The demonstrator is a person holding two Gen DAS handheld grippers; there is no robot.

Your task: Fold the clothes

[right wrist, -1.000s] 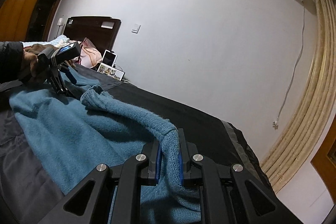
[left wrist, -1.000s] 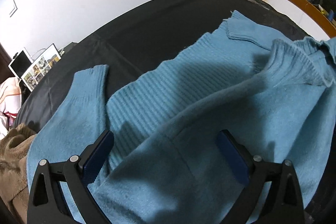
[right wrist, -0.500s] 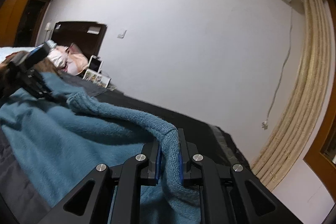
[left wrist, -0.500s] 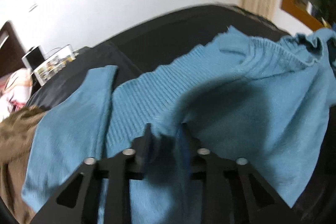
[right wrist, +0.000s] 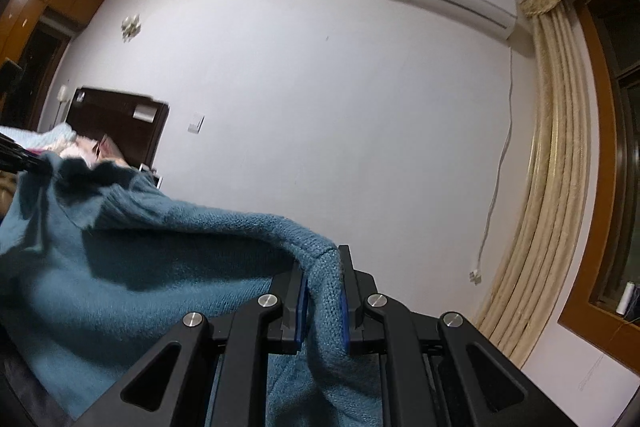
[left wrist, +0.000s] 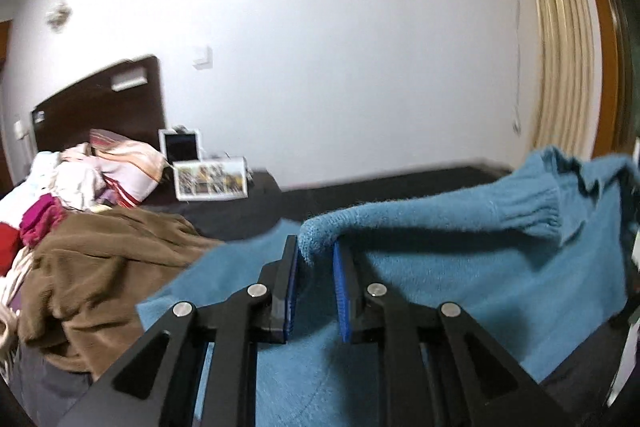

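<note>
Knitted blue sweater (left wrist: 460, 267): soft, limp, light, stretchy. Thick edge folds are clamped by left gripper (left wrist: 316, 283) and right gripper (right wrist: 324, 291); ribbed hems are judged the firmest holds.

Both grippers are raised and point roughly level across the room. The left gripper (left wrist: 316, 267), at the lower centre of its view, has its blue-padded jaws pinched close on a fold of the blue sweater (left wrist: 460, 267). The right gripper (right wrist: 323, 291) sits the same way at the lower centre of its own view, jaws clamped on a knit edge of the sweater that hangs down between them.
</note>
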